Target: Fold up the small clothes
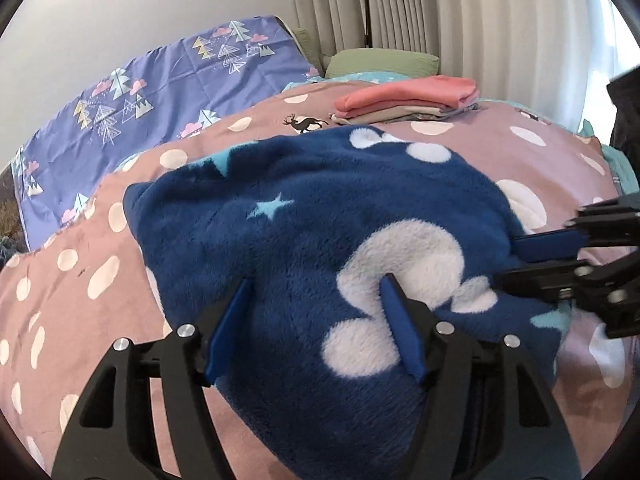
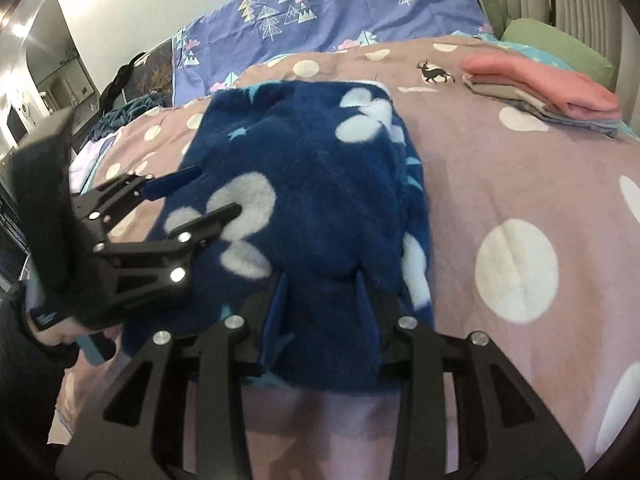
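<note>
A dark blue fleece garment (image 1: 304,240) with white blobs and pale blue stars lies folded on the pink spotted bed cover; it also shows in the right wrist view (image 2: 320,200). My left gripper (image 1: 316,292) is open, its blue pads (image 1: 230,320) pressing down on the near part of the fleece. My right gripper (image 2: 322,280) is open too, its jaws straddling the near end of the fleece. Each gripper shows in the other's view: the right gripper (image 1: 516,258) at the garment's right edge, the left gripper (image 2: 218,190) at its left edge.
A stack of folded clothes (image 1: 408,102) topped by a pink one sits further back on the bed cover (image 1: 80,280), also in the right wrist view (image 2: 548,94). A purple tree-print sheet (image 1: 152,92), green pillows (image 1: 380,62) and curtains lie behind.
</note>
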A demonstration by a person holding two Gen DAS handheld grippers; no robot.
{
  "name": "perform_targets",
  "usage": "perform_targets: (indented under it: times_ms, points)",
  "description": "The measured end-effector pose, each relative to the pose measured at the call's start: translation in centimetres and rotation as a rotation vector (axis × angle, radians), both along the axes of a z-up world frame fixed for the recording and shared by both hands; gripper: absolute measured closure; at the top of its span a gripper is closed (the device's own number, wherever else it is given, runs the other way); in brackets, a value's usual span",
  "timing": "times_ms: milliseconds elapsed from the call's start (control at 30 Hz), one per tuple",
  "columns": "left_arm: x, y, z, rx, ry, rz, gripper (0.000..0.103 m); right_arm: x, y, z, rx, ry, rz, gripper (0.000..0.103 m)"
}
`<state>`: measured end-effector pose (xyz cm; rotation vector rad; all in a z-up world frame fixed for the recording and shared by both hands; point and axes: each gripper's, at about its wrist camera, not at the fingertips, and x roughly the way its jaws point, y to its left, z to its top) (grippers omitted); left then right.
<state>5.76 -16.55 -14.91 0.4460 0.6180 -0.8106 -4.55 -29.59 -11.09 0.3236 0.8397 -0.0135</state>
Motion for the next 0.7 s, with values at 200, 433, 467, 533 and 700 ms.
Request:
perform_targets:
  times_ms: [200,433,467,533,700]
  points:
    - [-0.2,0.4,-0.2,-0.012,0.001,0.017,0.037,-5.4,-1.8,0.0,0.206,-0.079,-0.109,0.027]
    - [-0.4,0.1,-0.2,-0.027,0.001,0.02,0.037,-7.0,-4.6,-6.0,0.598,0.055,-0.25,0.015]
    - [-0.4,0.1,-0.2,-0.025,0.0,0.02,0.037,-6.7,-4.8,-6.4,0.63,0.06,-0.263,0.013]
    - [-0.4,0.1,-0.2,-0.027,0.002,0.021,0.037,-6.4,-5.1,-6.4,0.675,0.024,-0.285,0.005]
    - [-0.3,0.4,-0.2,-0.033,0.003,0.026,0.037,-3.3,-5.1,-6.7,0.679,0.052,-0.328,0.002]
